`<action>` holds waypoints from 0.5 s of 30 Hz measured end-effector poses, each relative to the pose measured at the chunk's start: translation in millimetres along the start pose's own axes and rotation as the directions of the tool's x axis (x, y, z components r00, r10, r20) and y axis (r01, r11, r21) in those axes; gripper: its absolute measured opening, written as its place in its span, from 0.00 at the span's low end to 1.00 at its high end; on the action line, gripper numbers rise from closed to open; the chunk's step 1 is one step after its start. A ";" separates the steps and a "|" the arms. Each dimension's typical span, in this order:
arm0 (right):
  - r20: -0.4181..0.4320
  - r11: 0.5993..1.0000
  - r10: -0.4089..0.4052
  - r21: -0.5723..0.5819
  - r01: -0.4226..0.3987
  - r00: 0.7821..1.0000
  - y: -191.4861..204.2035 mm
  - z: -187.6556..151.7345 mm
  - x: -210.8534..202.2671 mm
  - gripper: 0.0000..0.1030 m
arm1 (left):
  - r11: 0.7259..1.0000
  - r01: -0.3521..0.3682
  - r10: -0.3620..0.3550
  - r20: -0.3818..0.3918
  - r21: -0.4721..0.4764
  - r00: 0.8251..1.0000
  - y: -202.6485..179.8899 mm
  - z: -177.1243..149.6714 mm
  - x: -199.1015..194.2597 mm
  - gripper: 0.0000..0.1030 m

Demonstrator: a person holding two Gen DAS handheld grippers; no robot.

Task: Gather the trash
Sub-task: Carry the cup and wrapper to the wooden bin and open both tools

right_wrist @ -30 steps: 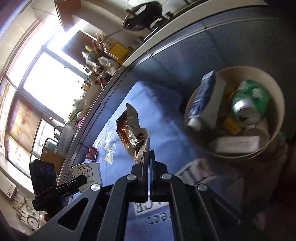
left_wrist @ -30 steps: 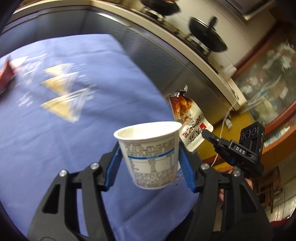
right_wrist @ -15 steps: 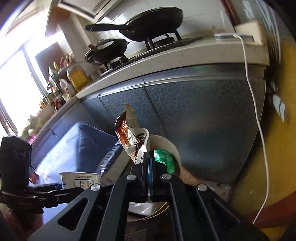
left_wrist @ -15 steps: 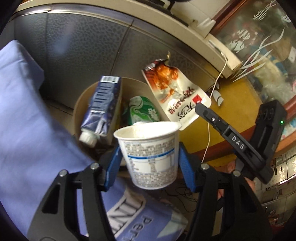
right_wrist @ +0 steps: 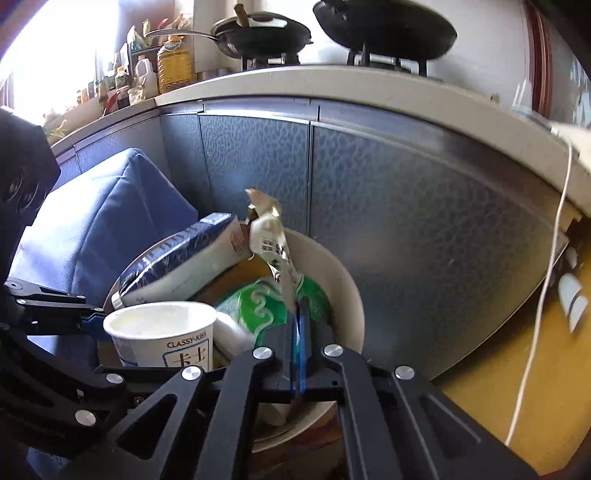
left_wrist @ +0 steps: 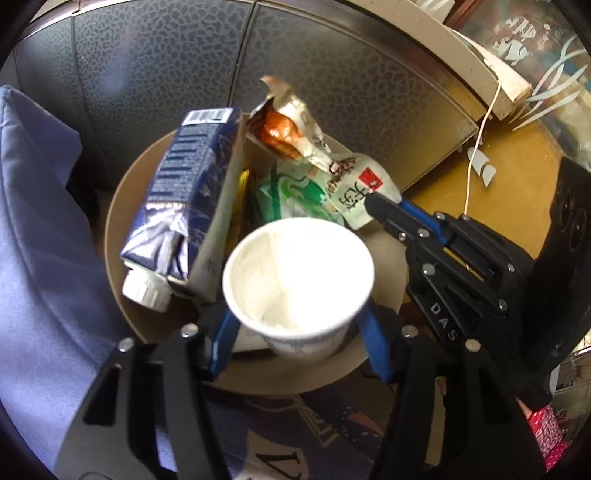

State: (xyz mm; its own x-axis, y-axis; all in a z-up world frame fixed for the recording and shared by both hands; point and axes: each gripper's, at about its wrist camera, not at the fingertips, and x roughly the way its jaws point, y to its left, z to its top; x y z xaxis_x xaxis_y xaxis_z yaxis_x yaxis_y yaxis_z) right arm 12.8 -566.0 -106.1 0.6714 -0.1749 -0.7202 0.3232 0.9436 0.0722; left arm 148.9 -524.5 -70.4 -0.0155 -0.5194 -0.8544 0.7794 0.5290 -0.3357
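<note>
My left gripper (left_wrist: 299,328) is shut on a white paper cup (left_wrist: 299,273) and holds it upright over the round beige trash bin (left_wrist: 122,192). The cup also shows in the right wrist view (right_wrist: 162,336), above the bin (right_wrist: 351,295). My right gripper (right_wrist: 297,314) is shut on a crumpled snack wrapper (right_wrist: 273,240) and holds it over the bin; in the left wrist view the wrapper (left_wrist: 314,147) hangs from that gripper (left_wrist: 373,206). Inside the bin lie a blue carton (left_wrist: 188,184) and a green can (left_wrist: 295,192).
A blue cloth (left_wrist: 40,277) covers the surface left of the bin. Dark grey cabinet doors (right_wrist: 406,221) stand behind the bin under a counter with pans (right_wrist: 384,26). A white cable (right_wrist: 539,295) hangs at the right over the yellow floor (left_wrist: 517,177).
Both grippers moved from above the blue cloth to over the bin, carrying the cup and the wrapper. The left wrist view has tipped down, so the cup's open mouth now shows.
</note>
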 end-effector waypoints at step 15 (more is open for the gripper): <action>0.008 0.975 0.185 0.127 -0.184 0.983 -15.4 -13.5 -36.5 0.15 | 0.985 -0.089 0.081 0.059 0.146 0.995 -13.2 -25.8 -21.6 0.60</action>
State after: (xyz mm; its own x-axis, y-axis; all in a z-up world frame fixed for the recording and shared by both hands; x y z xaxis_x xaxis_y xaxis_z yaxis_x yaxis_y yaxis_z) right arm -25.7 -570.4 -90.2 0.7250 -0.0001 -0.6888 0.2761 0.9162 0.2905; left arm 122.8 -502.9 -57.7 0.0845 -0.5133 -0.8540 0.8605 0.4697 -0.1972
